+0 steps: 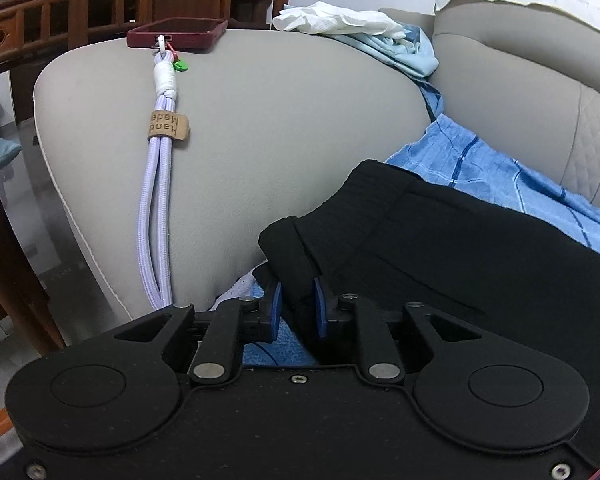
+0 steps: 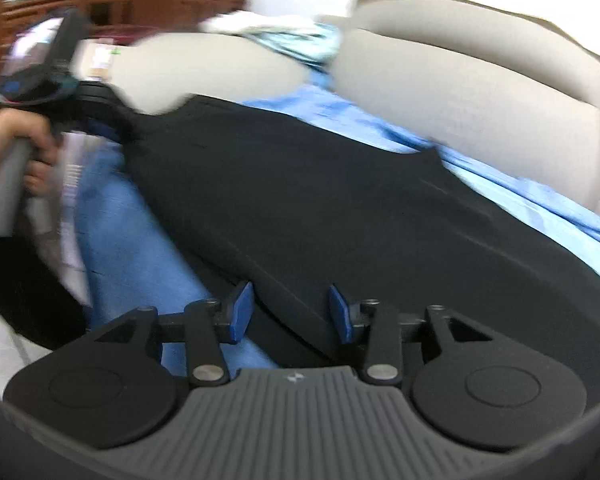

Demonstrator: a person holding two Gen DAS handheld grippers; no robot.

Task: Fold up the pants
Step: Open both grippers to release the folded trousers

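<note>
Black pants (image 1: 460, 248) lie spread on a blue checked sheet (image 1: 480, 168) that covers the sofa seat. My left gripper (image 1: 298, 304) is shut on a bunched fold of the pants' elastic waistband, with black fabric squeezed between its blue pads (image 1: 277, 306). The blurred right wrist view shows the pants (image 2: 320, 184) stretching away toward the left gripper (image 2: 116, 120), which a hand (image 2: 8, 140) holds at the far left. My right gripper (image 2: 292, 312) is open. The near edge of the pants runs between its blue pads (image 2: 242, 312), which stand apart from the fabric.
A phone in a dark red case (image 1: 176, 32) rests on the grey sofa armrest (image 1: 280, 120), and its lavender strap (image 1: 156, 208) hangs down the armrest. White and light-blue cloths (image 1: 340, 20) lie behind it. The sofa backrest (image 1: 540, 80) rises on the right, wooden furniture (image 1: 100, 0) at the back left.
</note>
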